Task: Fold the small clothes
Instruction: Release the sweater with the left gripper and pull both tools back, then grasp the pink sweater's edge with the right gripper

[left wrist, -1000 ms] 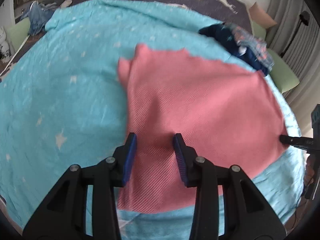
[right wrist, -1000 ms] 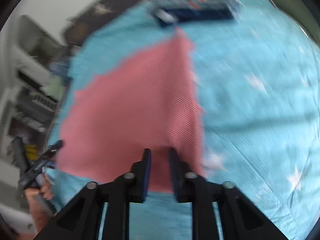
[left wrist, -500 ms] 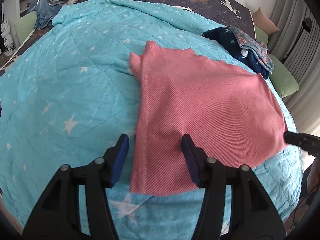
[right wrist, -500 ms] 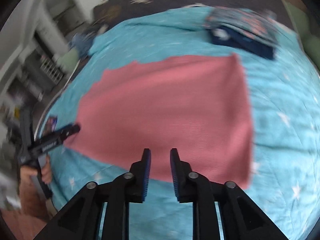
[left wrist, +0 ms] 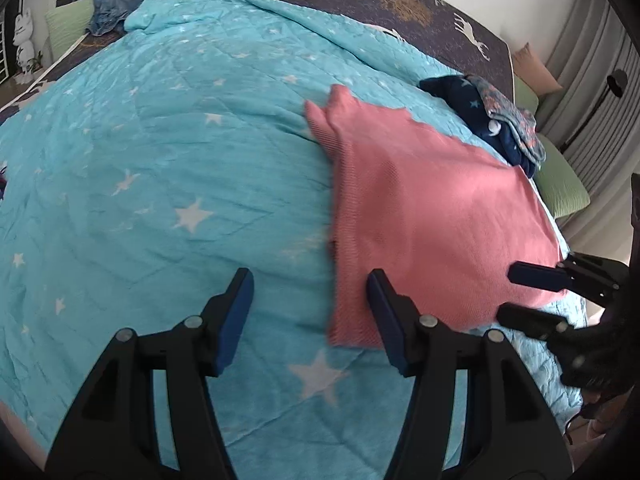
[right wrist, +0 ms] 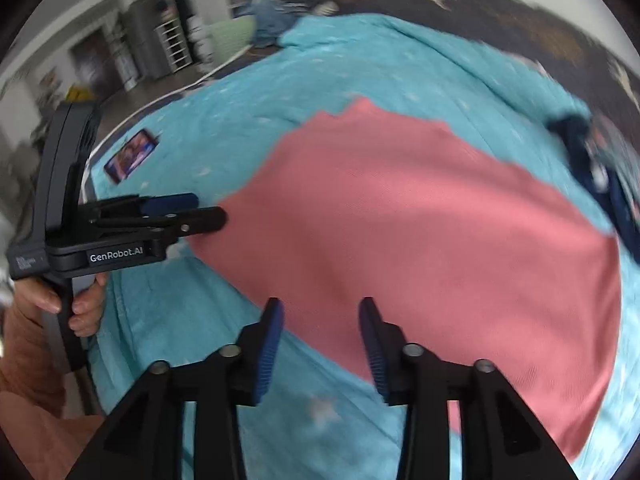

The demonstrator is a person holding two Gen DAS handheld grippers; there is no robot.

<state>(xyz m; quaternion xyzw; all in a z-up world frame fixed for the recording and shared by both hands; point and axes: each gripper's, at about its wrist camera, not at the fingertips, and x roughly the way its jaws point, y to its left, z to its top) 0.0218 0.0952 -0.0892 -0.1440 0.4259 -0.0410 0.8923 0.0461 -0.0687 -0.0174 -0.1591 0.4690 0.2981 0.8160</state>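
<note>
Lying flat on the bed's teal star quilt [left wrist: 168, 168], the pink cloth [left wrist: 432, 216] looks folded at least once, roughly square, left edge doubled over.

Left tongs [left wrist: 310, 312]: spread and opening, nothing between them; right finger sits over the cloth's near-left corner, left finger over bare quilt. Right tongs [right wrist: 320, 336]: also opening, empty, hovering over the cloth's near edge.

My read: a release just happened and the next fold is up. To do it well, pinch both near corners low, catching every layer, lift together, carry the edge across evenly to the far edge, and lay it down before letting go. Uneven lift will skew it.

View differences: the left view shows the dark starry clothes [left wrist: 492, 120] piled just beyond the cloth's far-right corner, sharply; the right view blurs them. Only the right view shows the phone [right wrist: 130, 156] on the quilt's left side, the hand [right wrist: 80, 304] gripping the left handle, and shelving behind.
</note>
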